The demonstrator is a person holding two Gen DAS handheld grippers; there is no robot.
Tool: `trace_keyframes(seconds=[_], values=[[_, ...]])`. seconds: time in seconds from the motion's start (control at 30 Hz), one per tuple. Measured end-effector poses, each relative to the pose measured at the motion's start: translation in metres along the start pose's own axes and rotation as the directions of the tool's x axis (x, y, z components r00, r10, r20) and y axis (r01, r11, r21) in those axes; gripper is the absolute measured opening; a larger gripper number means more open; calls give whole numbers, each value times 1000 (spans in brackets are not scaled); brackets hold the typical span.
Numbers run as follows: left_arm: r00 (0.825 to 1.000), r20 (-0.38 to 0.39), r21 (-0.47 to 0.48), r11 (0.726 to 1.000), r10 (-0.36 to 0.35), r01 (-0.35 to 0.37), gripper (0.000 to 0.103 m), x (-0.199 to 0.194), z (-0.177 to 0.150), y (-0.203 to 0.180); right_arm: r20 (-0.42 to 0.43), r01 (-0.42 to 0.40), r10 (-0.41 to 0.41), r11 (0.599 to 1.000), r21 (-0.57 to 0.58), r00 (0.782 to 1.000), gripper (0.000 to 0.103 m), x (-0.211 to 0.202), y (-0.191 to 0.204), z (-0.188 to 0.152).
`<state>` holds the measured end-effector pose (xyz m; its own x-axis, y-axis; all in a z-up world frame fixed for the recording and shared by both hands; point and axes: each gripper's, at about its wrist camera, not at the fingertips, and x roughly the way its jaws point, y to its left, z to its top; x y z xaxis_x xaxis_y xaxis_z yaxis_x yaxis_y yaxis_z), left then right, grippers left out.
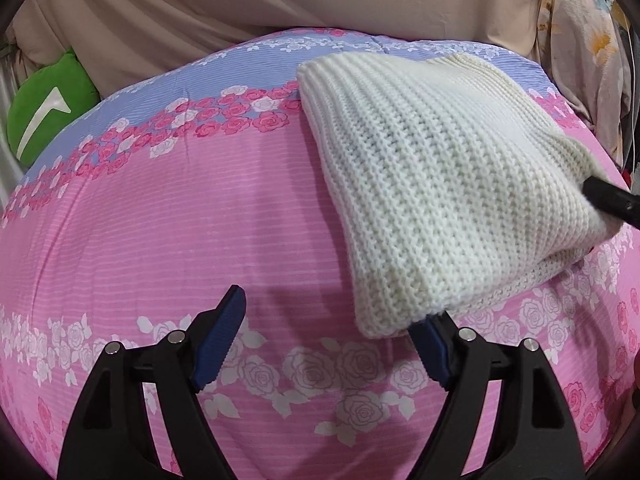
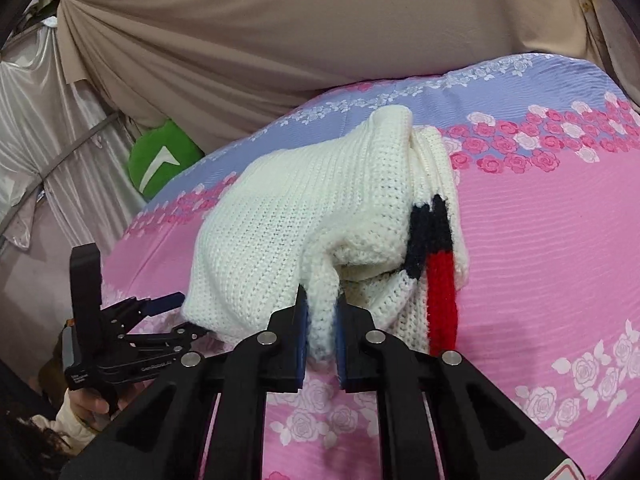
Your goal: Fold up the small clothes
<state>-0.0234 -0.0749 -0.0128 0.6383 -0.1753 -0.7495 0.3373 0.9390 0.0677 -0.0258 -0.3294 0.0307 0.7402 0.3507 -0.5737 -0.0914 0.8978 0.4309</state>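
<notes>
your right claw is clamped on a fold of the white knit sweater, which lies bunched on the pink flowered bedspread with its black and red stripe showing on the right side. your left claw stands wide, its right finger touching the sweater's near corner, gripping nothing. a green cushion sits at the bed's far left edge.

A cream ribbed knit sweater with black and red stripes at 3 o'clock lies on a pink bedsheet with white and pink roses and a lilac band at 12 o'clock. Beige curtain. Green cushion, white mark.
</notes>
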Motion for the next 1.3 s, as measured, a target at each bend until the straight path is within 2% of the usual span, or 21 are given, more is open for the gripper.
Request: trace_keyframes(seconds=[0.13, 0.17, 0.27, 0.3, 0.37, 0.43, 0.5, 0.57, 0.67, 0.73, 0.8, 0.87, 0.93, 1.07, 1.1, 1.13, 1.17, 1.2, 1.3], values=[[1000, -3, -12, 1000, -7, 7, 80, 2, -4, 7, 104, 13, -22, 996, 92, 994, 8, -37, -23, -8], [1000, -3, -10, 1000, -10, 10, 80, 2, -5, 7, 104, 21, -32, 995, 102, 994, 7, -40, -27, -11], [1000, 2, 8, 1000, 3, -3, 80, 1, -5, 2, -11, 94, -94, 989, 111, 996, 7, -13, -42, -24], [1000, 5, 20, 1000, 5, -5, 79, -3, -5, 0, -26, 98, -96, 989, 108, 995, 7, -6, -44, -29], [1000, 15, 28, 999, -17, 16, 78, -14, -5, -4, -8, 125, -125, 989, 82, 992, 8, -8, -36, -28], [997, 40, 32, 997, -69, 68, 78, -35, -3, -4, -10, 143, -143, 988, 54, 990, 9, -9, -28, -24], [990, 91, 30, 994, -107, 105, 78, -56, 5, -3, -29, 139, -138, 990, 37, 990, 12, -8, -26, -22], [982, 157, 38, 994, -109, 104, 80, -73, 21, -6, -29, 129, -128, 991, 29, 991, 16, -12, -24, -19], [973, 209, 76, 994, -97, 83, 82, -73, 48, -23, 5, 56, -56, 997, 47, 998, 19, -30, -24, -8], [974, 216, 103, 993, -71, 49, 81, -60, 62, -36, 54, 23, -26, 999, 45, 998, 26, -43, -22, 10], [977, 205, 127, 991, -58, 32, 81, -45, 73, -47, 88, 23, -25, 999, 22, 996, 52, -45, -21, 36], [982, 181, 137, 990, -59, 34, 81, -30, 83, -54, 98, 31, -33, 999, 21, 995, 55, -32, -26, 65], [984, 168, 144, 989, -58, 33, 81, -20, 86, -57, 61, 14, -16, 999, 34, 998, 55, -6, -33, 92], [989, 139, 136, 990, -56, 37, 81, -6, 87, -62, -39, 53, -51, 998, 36, 998, 55, 59, -45, 128], [989, 134, 136, 990, -56, 38, 81, -4, 86, -62, -67, 52, -50, 998, 28, 997, 52, 74, -46, 133], [990, 132, 137, 990, -49, 31, 81, -1, 85, -64, -96, 56, -53, 998, 25, 994, 47, 89, -48, 137], [990, 135, 141, 990, -40, 21, 81, 0, 84, -65, -114, 63, -61, 998, 20, 992, 18, 98, -49, 138], [989, 143, 148, 989, -29, 8, 81, 1, 83, -66, -123, 73, -72, 997, 8, 990, 14, 104, -49, 139], [988, 151, 157, 988, -28, 4, 82, 1, 83, -66, -12, 24, -23, 999, 41, 1000, 13, 80, -55, 142]])
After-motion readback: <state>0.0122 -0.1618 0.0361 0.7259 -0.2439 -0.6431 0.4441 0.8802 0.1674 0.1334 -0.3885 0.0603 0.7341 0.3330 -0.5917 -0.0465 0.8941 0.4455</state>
